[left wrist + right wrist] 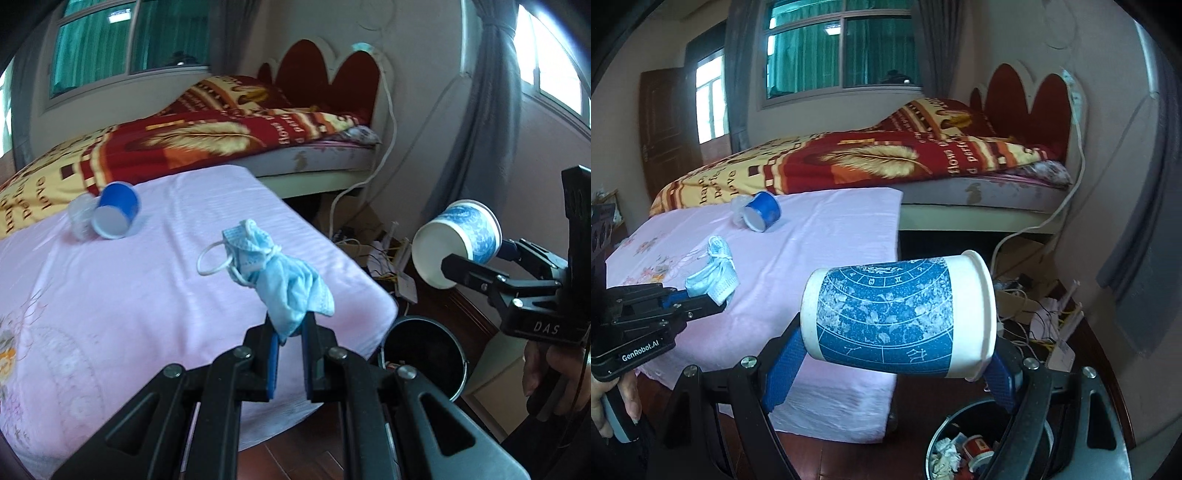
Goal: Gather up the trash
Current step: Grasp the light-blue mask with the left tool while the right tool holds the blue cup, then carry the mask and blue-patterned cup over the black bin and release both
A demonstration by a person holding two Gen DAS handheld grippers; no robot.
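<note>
My left gripper (290,332) is shut on a crumpled light-blue face mask (275,273), held above the pink cloth of the table (110,295); the same mask (713,275) shows at the left of the right wrist view. My right gripper (894,365) is shut on a blue-and-white paper cup (897,319) lying sideways between its blue pads, bottom to the left, rim to the right. That cup (458,243) hangs above the floor right of the table. A black trash bin (960,435) with scraps inside stands below it, also at the table's corner (424,354). A blue cup (114,214) lies tipped on the cloth.
A clear plastic cup (79,218) lies next to the blue cup. Behind the table is a bed (868,158) with a red and yellow quilt. Cables and boxes (1038,306) clutter the floor by the wall. A hand (613,402) holds the left gripper's handle.
</note>
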